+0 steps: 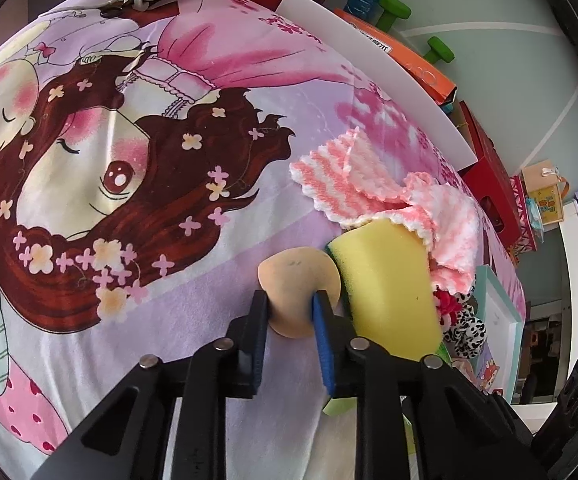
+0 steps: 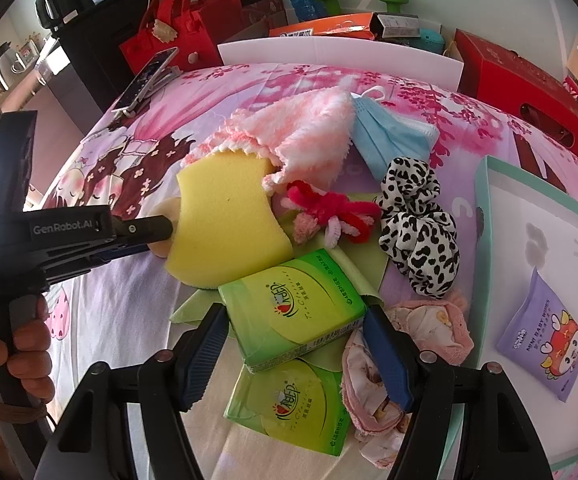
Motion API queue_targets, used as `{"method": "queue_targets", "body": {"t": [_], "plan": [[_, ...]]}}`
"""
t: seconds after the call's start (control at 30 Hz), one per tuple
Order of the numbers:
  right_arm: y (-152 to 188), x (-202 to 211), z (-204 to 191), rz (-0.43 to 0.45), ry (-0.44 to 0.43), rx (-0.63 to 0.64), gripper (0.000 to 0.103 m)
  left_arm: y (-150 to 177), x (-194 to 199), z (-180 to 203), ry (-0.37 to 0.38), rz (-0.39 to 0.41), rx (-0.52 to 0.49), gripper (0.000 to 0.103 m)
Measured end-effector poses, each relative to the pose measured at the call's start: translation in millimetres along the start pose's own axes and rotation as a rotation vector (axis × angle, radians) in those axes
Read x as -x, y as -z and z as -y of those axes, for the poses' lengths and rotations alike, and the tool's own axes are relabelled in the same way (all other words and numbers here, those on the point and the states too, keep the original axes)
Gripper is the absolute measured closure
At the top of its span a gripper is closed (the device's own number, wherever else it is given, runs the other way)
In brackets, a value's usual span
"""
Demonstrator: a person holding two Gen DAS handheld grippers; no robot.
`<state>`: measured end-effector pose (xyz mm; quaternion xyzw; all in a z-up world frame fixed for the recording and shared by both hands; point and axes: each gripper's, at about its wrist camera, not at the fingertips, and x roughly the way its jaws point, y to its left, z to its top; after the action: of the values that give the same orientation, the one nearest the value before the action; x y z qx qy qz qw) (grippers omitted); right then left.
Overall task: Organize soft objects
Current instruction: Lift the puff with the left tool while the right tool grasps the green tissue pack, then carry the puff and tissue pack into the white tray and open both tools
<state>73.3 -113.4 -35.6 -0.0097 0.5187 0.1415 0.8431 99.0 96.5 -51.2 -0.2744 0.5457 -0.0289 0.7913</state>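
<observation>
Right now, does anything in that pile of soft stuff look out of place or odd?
Mostly just a jumble. The yellow sponge leans tilted against the pink striped cloth, not flat. The left gripper pinches a beige makeup sponge beside it. The upper green tissue pack lies crooked across another, between the right gripper's open jaws.

Two close fisheye views look steeply down along each gripper's fingers at the bed, sharing the yellow sponge (mid-scene).
</observation>
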Motion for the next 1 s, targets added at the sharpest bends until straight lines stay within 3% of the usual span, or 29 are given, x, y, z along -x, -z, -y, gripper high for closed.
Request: {"method": "queue_targets", "body": {"t": [0.3, 1.0], "plan": [[-1.9, 13.0, 2.8, 0.038, 0.011, -0.016, 0.031, 0.7, 10.5, 2.3, 0.01, 0.018, -0.005, 0.09], [-5.1, 44.0, 6.0, 0.124, 0.014, -0.033, 0.031, 3.1, 58.3, 13.4, 0.061, 0.138, -0.034, 0.091]]}}
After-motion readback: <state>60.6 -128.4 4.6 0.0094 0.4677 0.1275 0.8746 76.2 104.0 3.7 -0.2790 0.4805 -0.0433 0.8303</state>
